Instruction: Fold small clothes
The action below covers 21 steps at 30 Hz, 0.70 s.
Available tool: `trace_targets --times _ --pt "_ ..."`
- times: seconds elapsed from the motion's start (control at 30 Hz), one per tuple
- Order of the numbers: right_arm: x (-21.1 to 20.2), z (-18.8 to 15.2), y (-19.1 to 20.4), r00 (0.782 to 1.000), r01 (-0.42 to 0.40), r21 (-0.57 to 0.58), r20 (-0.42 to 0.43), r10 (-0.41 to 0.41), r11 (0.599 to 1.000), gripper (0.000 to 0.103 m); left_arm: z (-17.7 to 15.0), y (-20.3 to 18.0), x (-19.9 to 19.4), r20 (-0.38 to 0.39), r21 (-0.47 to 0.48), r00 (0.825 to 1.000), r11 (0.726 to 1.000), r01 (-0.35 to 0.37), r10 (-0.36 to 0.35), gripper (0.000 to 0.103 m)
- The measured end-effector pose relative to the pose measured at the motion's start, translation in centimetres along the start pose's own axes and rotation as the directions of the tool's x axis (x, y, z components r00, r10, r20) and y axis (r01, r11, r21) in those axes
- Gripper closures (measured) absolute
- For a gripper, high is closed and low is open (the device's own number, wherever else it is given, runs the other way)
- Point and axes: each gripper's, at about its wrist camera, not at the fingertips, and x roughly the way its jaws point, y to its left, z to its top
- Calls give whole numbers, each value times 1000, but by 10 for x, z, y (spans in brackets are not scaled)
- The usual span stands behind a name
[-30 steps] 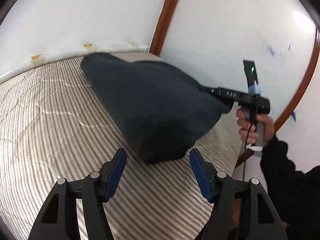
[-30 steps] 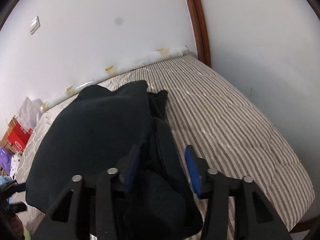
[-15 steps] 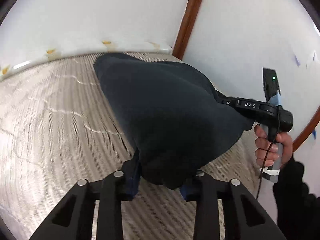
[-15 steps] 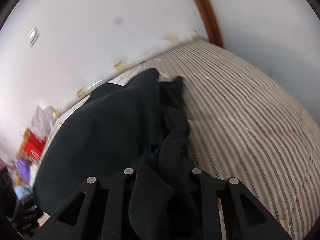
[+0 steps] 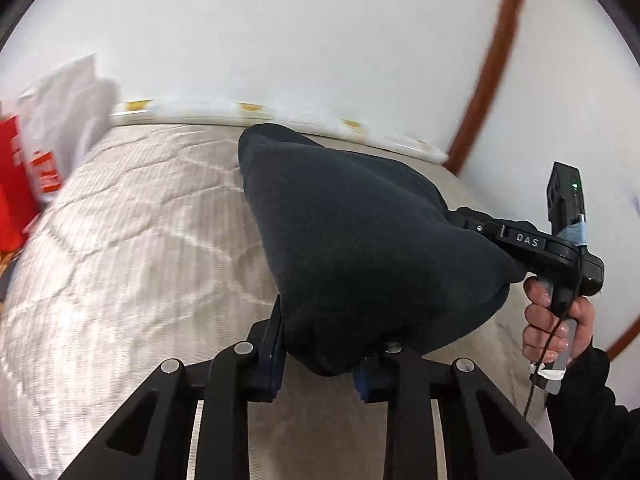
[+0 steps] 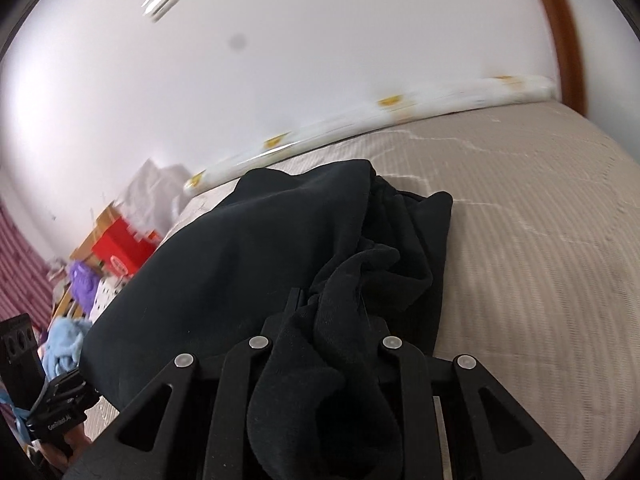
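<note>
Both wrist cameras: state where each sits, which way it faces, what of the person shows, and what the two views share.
Left wrist: rides the left gripper, facing down over the striped mattress toward the wall; its jaws have just been closing and pinch the dark garment. The right gripper and its hand show at right.
Right wrist: rides the right gripper, clamped on bunched dark garment, facing the wall; the other handle shows at lower left.
Shared: garment, mattress, white roll along the wall.

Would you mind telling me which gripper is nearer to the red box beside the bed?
Left. The left gripper grips the garment on the red box side; the right gripper holds its far corner.
</note>
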Motion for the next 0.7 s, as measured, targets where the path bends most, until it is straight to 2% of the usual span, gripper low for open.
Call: trace_targets --times 0.13,0.27,0.37,0.57,0.63,0.7 --pt "3 -1 13 1000 -5 -8 4 5 1000 81 -7 11 3 -20 -24 1000 1000 2 -2 77" --pt "-25 -9 1 1000 -22 2 22 22 1000 82 -10 6 8 -34 -8 999 1000 8 -9 73" --pt "-35 -20 -5 1000 22 -36 9 -22 999 82 -13 2 2 -36 12 999 999 33 -33 69" --pt "-33 -35 -13 997 65 -48 -39 -67 997 78 -21 -2 -2 -54 37 998 999 23 -21 67" --pt "-37 -33 -11 996 71 -63 -49 -74 995 71 -25 5 -9 -59 20 998 999 36 -35 63" --pt "-44 -28 -9 996 72 -89 -52 -77 993 70 -30 12 -18 -52 11 998 999 36 -35 53"
